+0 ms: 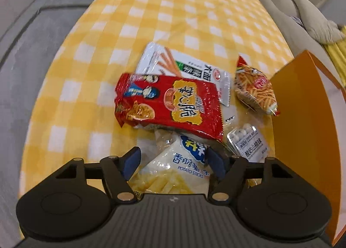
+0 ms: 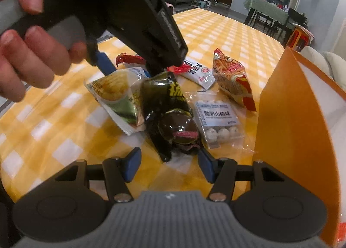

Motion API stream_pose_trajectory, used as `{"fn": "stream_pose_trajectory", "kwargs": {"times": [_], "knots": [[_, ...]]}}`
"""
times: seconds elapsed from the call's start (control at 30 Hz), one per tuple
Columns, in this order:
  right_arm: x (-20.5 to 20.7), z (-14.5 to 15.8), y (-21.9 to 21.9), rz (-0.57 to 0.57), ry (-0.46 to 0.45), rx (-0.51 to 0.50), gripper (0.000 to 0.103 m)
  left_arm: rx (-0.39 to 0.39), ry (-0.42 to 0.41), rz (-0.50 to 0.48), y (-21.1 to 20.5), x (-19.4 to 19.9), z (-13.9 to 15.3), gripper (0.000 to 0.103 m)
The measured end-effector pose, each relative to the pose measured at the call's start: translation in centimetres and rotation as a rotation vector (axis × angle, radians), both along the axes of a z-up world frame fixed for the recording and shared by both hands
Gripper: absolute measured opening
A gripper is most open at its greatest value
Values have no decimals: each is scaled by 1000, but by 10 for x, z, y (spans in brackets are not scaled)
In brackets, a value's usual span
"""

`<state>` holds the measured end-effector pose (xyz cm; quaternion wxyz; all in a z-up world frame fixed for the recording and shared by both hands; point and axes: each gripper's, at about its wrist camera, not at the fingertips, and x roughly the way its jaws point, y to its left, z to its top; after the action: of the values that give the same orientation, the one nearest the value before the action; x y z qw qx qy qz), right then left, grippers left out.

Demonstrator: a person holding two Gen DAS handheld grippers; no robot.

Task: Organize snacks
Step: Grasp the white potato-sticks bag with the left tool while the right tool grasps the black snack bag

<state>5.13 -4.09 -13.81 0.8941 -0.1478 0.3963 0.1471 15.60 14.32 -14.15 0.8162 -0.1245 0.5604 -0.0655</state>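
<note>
Left wrist view: left gripper (image 1: 173, 159) jaws stand wide, one on each side of a white potato-stick bag (image 1: 173, 172); pads not seen pressing it. The glossy crinkled red bag (image 1: 170, 105) overlaps a white biscuit-stick packet (image 1: 183, 64). An orange noodle-snack bag (image 1: 255, 90) and a clear packet of white balls (image 1: 246, 140) lie near the table's right edge, beside the matte orange box (image 1: 302, 118). Checked yellow tablecloth (image 1: 173, 10).

Right wrist view: right gripper (image 2: 168, 165) jaws partly open, empty, just short of a shiny black wrapper (image 2: 170, 118). A hand (image 2: 28, 53) holds the left gripper over the potato-stick bag (image 2: 116, 96).
</note>
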Motion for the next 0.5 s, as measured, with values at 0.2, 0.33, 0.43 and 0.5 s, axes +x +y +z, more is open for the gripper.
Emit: {"fn": "stream_pose_trajectory", "kwargs": {"times": [0.2,0.33,0.43,0.5], "knots": [[-2,-1,0,5,-5,-1,57,-28,36,13,4,-3,0,51],[-5,-1,1,13,-15,-10,57,-42,48,24,10,-8,1,46],[-6,1,2,12,-14,-1,57,-50,51,33,14,-15,1,46],[-7,0,3,10,-15,3,57,-49,55,31,17,-20,2,45]]}}
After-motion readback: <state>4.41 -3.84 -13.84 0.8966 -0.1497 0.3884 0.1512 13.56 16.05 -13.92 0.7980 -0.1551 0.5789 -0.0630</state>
